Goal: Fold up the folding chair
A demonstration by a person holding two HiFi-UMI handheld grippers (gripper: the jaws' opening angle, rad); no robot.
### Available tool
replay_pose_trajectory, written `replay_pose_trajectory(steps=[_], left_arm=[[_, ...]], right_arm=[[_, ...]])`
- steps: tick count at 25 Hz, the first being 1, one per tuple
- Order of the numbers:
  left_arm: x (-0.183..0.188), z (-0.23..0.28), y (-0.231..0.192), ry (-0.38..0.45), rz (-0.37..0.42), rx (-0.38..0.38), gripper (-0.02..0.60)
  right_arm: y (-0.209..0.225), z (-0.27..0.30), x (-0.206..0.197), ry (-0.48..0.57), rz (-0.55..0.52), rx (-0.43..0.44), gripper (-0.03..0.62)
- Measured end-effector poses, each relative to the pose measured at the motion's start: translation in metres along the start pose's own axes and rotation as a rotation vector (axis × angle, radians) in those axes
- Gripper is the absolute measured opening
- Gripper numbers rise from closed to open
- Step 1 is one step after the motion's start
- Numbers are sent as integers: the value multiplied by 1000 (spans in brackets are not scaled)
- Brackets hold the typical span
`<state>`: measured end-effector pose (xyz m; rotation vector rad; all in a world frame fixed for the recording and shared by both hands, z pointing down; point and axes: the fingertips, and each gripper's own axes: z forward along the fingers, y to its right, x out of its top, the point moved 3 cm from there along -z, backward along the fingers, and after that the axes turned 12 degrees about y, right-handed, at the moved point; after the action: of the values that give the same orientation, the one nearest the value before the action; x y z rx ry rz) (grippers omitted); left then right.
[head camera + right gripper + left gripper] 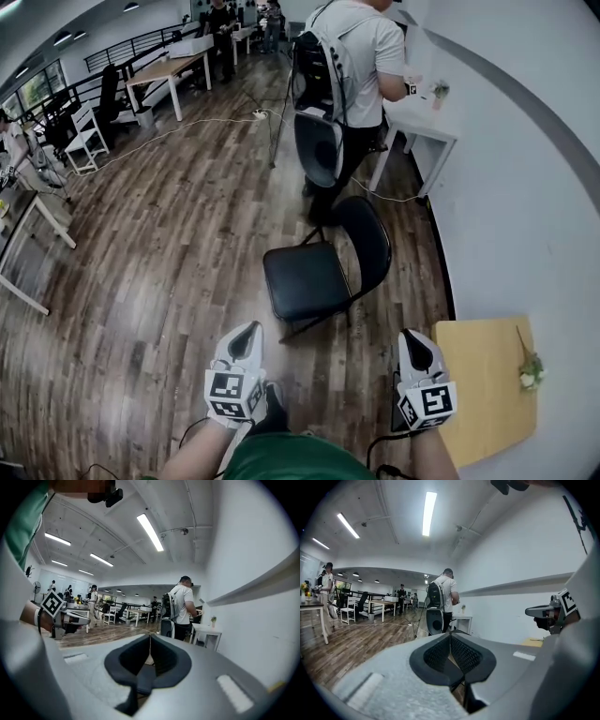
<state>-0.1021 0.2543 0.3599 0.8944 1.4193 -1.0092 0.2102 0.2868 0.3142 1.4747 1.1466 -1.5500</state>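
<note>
The black folding chair point(305, 281) stands unfolded on the wood plank floor point(159, 234) just ahead. Its rounded backrest is upright on the right, and its squarish, seemingly padded seat faces left. The left gripper point(246, 337) and right gripper point(413, 341) are both clenched and empty.

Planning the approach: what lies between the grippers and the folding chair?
Only wooden floor, as the head view shows: nothing stands between the left gripper, the right gripper and the folding chair.
</note>
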Motion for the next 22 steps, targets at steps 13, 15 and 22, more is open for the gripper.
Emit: replay_pose_trajectory(steps=[13,15,22], left_arm=[[-14,110,-103,-27,-41,-38,15],[-22,120,-114,-47,-44,-36,15],[-56,151,-135,-134,-79,-7,15]], right_arm=[[9,121,-6,-79,-32,-100,6],[13,132,-10,-92,-24,-112,6],[37,158,-45,-162,28,-132,6]])
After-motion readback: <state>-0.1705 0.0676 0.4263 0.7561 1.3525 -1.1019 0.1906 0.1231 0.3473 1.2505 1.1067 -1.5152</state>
